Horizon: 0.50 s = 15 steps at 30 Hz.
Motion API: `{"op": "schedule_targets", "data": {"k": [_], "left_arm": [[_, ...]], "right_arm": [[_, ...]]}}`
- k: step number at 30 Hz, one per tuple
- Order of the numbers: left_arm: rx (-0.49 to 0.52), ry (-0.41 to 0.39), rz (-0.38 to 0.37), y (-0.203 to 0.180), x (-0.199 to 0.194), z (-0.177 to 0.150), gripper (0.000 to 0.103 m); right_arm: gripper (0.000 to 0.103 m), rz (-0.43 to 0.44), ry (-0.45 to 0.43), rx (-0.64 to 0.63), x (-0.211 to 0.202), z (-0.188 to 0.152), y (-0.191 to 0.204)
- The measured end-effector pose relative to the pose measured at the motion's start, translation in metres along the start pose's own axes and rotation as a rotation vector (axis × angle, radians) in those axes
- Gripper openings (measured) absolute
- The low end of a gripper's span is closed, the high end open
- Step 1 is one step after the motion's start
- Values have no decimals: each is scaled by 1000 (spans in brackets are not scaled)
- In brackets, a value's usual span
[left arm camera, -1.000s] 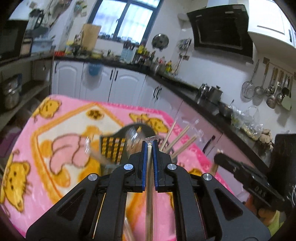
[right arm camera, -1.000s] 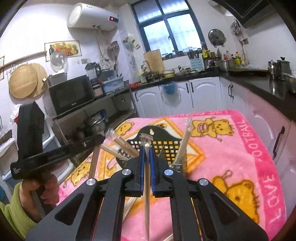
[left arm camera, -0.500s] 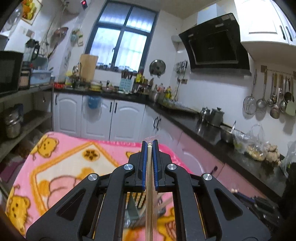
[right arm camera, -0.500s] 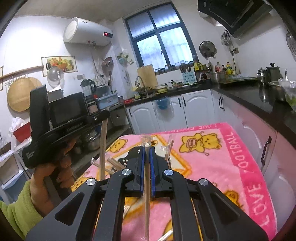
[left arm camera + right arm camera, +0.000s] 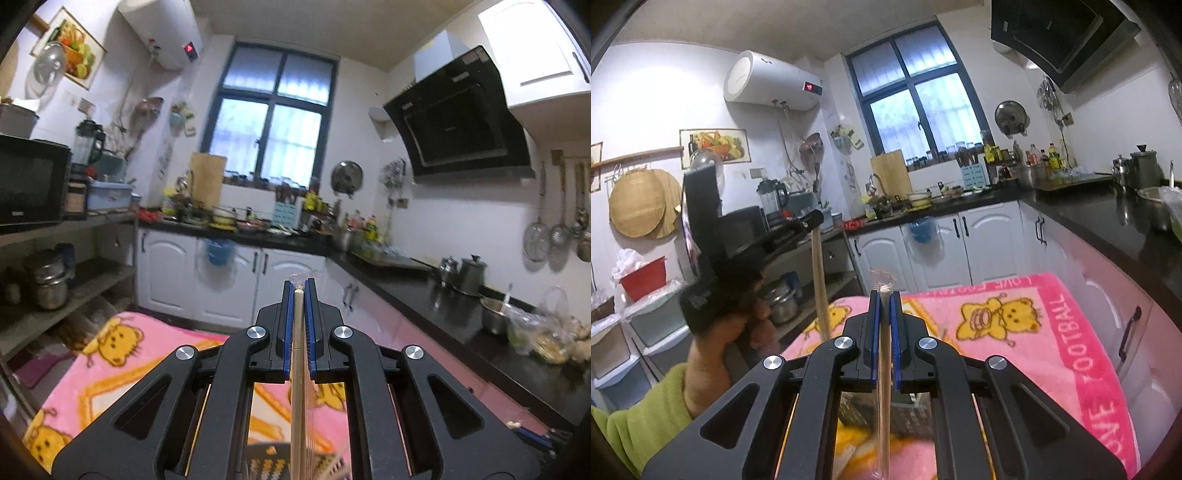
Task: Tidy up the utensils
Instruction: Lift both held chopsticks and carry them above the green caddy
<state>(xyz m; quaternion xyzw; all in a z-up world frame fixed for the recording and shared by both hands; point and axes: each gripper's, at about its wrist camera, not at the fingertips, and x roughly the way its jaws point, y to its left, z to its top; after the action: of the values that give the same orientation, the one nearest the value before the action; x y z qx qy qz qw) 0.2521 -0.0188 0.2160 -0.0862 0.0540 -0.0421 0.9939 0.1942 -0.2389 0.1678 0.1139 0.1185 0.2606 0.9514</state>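
Note:
My left gripper (image 5: 299,286) is shut on a wrapped wooden chopstick (image 5: 296,387) that runs down between its blue pads. It also shows in the right wrist view (image 5: 812,221), high at the left, with that chopstick (image 5: 820,291) hanging down. My right gripper (image 5: 884,293) is shut on a chopstick in a clear sleeve (image 5: 884,373). The black perforated utensil holder (image 5: 905,415) sits below, mostly hidden by the jaws; its top edge shows in the left wrist view (image 5: 269,459).
A pink cartoon-bear blanket (image 5: 1015,325) covers the table. A black counter (image 5: 443,295) with pots runs along the right, white cabinets (image 5: 173,273) stand behind, and open shelves with pots (image 5: 48,284) are at the left.
Both grippers have lifted and tilted upward, each keeping its chopstick. The utensil holder and its other chopsticks have dropped almost out of both views.

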Motion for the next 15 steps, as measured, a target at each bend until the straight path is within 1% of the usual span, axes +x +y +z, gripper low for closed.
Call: {"op": "schedule_targets", "data": {"k": [4, 10, 15], "left_arm": [[-14, -29, 34, -1, 9, 1, 3], [-1, -38, 78, -2, 28, -5, 3], [7, -65, 102, -4, 37, -13, 3]], "right_arm": [[6, 7, -28, 5, 12, 17, 2], [6, 2, -88, 25, 27, 40, -5], [6, -49, -125, -1, 41, 45, -9]]}}
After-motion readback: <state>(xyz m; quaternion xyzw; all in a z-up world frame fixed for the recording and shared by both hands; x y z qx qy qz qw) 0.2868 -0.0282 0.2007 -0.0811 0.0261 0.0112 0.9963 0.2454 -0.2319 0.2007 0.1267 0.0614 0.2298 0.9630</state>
